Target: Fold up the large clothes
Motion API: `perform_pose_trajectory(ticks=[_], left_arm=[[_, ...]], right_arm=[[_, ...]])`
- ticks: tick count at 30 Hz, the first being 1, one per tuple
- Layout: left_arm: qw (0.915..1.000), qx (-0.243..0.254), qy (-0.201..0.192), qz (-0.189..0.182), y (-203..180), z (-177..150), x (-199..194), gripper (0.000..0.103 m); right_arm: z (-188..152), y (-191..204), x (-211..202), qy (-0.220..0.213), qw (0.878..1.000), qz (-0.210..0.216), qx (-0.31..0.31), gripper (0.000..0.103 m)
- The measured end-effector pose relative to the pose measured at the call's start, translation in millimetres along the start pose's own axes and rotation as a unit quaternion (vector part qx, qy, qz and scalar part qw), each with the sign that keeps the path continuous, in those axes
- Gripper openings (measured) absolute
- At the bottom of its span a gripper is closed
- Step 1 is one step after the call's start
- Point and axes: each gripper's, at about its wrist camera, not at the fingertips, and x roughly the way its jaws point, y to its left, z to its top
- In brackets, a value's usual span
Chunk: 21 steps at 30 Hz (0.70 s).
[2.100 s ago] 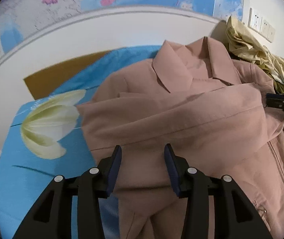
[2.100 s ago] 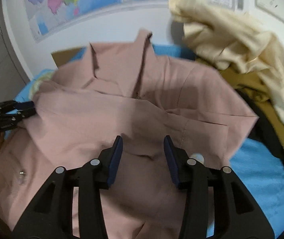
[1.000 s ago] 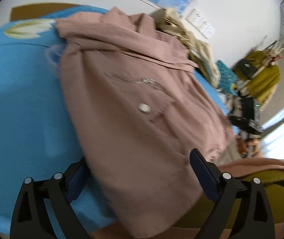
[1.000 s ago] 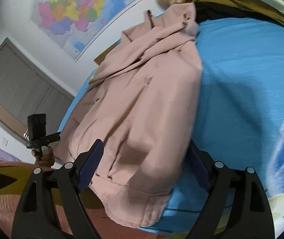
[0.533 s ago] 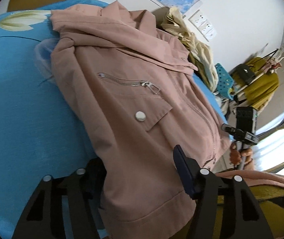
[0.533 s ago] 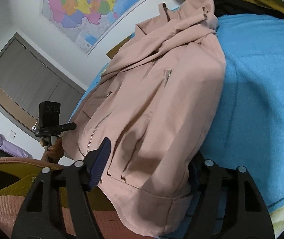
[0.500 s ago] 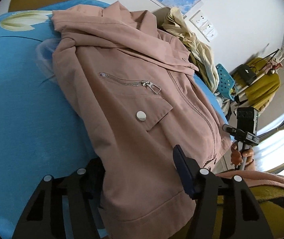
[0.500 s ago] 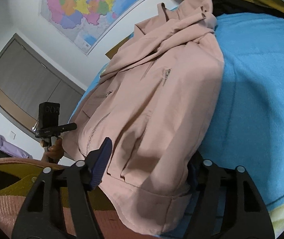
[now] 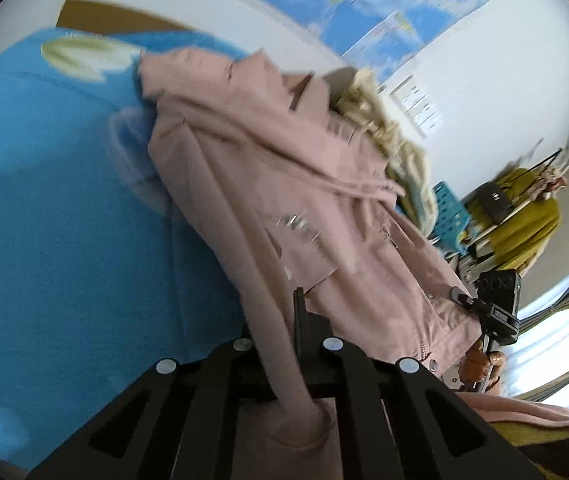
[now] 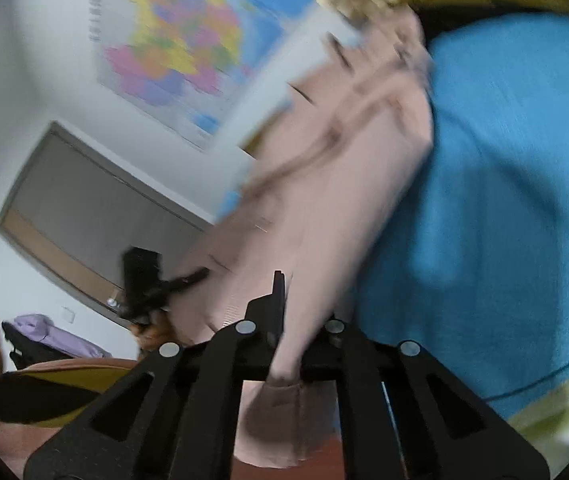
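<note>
1. a pink jacket (image 9: 284,184) lies on a blue blanket (image 9: 64,208), its bottom hem gathered up off the bed at both near corners; collar and folded sleeves sit at the far end from the tongs.
2. the left gripper (image 9: 280,320) is pinched narrow on one hem corner, the cloth running between its fingers and bunching just behind them.
3. the right gripper (image 10: 296,304) is likewise clamped on the other hem corner, pink fabric (image 10: 344,168) stretching away from its fingers toward the collar; this view is blurred.
4. in the left wrist view the right-hand tool (image 9: 496,304) shows at the far side of the hem, beyond the zip (image 9: 416,320).
5. in the right wrist view the left-hand tool (image 10: 144,280) shows to the left of the fingers, at the jacket's other edge.
6. a cream garment pile (image 9: 384,132) lies past the collar, just beside the jacket.
7. a white flower print (image 9: 84,56) marks the blanket far left of the left tongs.
8. a coloured wall map (image 10: 188,36) hangs beyond the bed.
</note>
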Motion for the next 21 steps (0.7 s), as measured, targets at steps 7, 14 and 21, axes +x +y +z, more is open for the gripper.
perform_pose_trajectory(ticks=[7, 14, 21], left_arm=[[0.9988, 0.02, -0.038, -0.025, -14, -1, -48, 0.002], [0.9982, -0.031, -0.019, -0.047, 7, 0, -38, 0.002], [0.9972, -0.021, -0.043, -0.057, -1, 47, -46, 0.002]], right_arm=[[-5, 38, -21, -0.016, 0.999, 0.029, -0.029, 0.005], [-8, 32, -14, 0.004, 1.0, 0.015, -0.002, 0.005], [49, 42, -16, -0.04, 0.999, 0.021, -0.008, 0.005]])
